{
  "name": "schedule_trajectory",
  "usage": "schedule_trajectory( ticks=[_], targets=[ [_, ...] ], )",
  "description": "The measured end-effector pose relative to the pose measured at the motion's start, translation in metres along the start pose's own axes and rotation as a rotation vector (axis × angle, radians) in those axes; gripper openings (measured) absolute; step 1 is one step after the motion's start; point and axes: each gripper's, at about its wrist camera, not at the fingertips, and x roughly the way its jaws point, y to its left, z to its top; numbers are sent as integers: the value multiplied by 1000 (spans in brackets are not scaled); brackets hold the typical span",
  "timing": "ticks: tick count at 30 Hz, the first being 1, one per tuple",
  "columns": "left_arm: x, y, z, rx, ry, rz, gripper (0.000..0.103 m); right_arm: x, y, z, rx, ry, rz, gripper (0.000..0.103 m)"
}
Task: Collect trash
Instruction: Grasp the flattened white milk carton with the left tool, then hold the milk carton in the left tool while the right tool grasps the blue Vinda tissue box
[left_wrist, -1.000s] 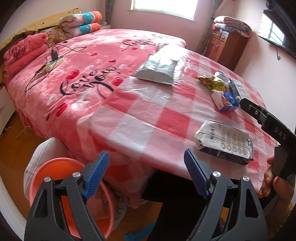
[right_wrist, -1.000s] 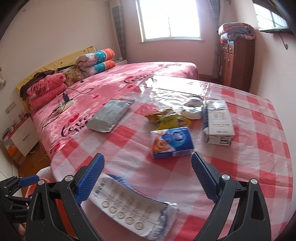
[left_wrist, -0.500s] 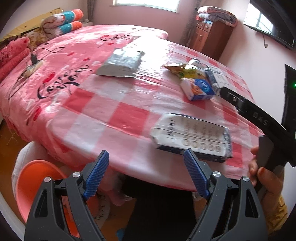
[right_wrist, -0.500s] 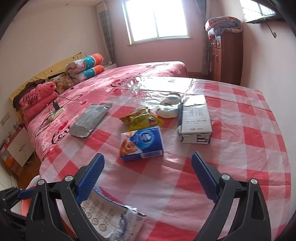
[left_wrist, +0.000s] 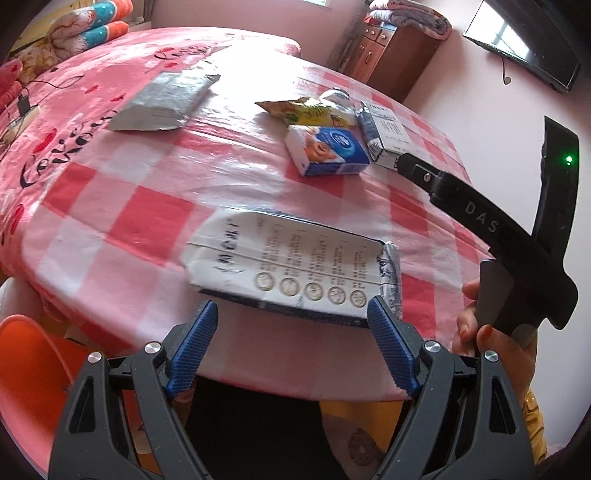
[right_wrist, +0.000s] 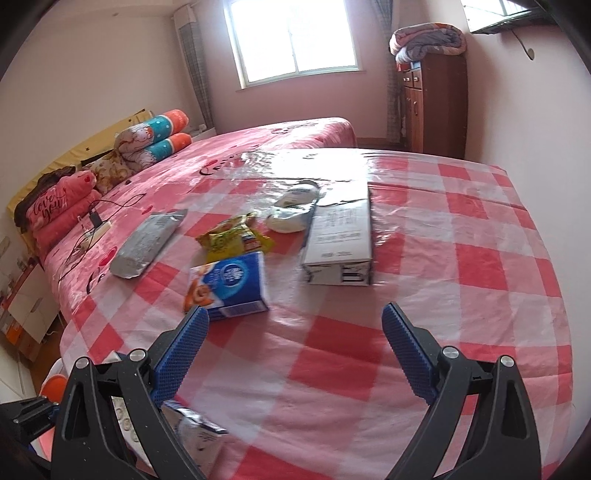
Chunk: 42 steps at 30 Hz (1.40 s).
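A flattened white bag with round icons (left_wrist: 291, 266) lies near the front edge of the red-checked table (left_wrist: 147, 221). My left gripper (left_wrist: 291, 325) hovers just short of it, open, nothing between the blue pads. Farther back lie a blue tissue pack (left_wrist: 327, 155), a yellow snack wrapper (left_wrist: 303, 109), a white carton (left_wrist: 384, 131) and a silver foil bag (left_wrist: 166, 101). My right gripper (right_wrist: 295, 332) stands open above the checked cloth, the tissue pack (right_wrist: 227, 286) just ahead of its left pad and the carton (right_wrist: 341, 240) beyond. The white bag's end (right_wrist: 195, 439) shows behind its left arm.
An orange bin (left_wrist: 26, 373) sits on the floor left of the table. A bed with a pink cover (right_wrist: 155, 184), pillows and a charger cable lies behind. A wooden cabinet (right_wrist: 432, 107) stands at the back right. A hand (left_wrist: 491, 347) holds the right gripper's handle.
Both grippers moved forward over the table. The white bag now lies right in front of the left gripper; it slipped under the right gripper's left arm as the tissue pack and carton drew nearer.
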Motion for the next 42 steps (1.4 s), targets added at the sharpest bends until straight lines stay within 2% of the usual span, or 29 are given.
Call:
schedule_trajectory(
  ticks=[8,21,31,42],
  targets=[
    [19,-11,13,-17,9,-9,84,1,-34,4,71,1,-15,94],
    [45,-42,48,20,-12,4,84,6,-79,6,186,27,5,94],
    [54,-36,70,-126,10,10,86,15,-90,4,220,56,30,94],
    [66,-56,93,-121,-19,148,89,20,-93,4,231,77,85,94]
  ],
)
